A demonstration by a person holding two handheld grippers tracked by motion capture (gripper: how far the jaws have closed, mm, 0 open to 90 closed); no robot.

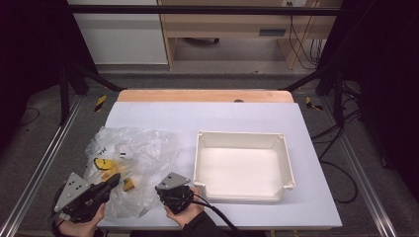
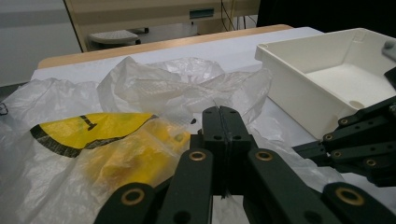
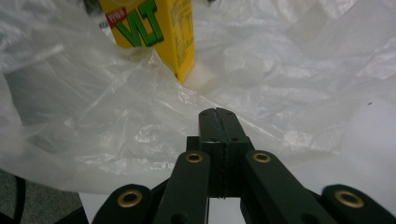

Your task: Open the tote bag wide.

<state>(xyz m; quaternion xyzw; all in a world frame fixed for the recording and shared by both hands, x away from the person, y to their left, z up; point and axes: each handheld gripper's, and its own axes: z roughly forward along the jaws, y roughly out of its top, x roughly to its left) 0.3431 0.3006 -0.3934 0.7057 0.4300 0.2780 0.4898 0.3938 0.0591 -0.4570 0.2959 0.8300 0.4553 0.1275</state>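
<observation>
My left gripper (image 1: 112, 181) and right gripper (image 1: 161, 188) sit low at the desk's (image 1: 257, 113) near edge, fingers pressed closed on nothing. Between them the crumpled clear plastic bag (image 1: 141, 153), left of the white tray (image 1: 281, 148), shows a yellow carton (image 3: 156, 32) inside.

Crinkled glossy clear plastic bag (image 1: 136, 153); matt, seemingly plastic white tray (image 1: 286, 163).

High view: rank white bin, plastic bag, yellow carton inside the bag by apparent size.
1. white bin and plastic bag: footprints look alike, the crumpled bag's outline is loose, so no firm ranking.
2. yellow carton: clearly smallest, partly veiled by the bag.
</observation>
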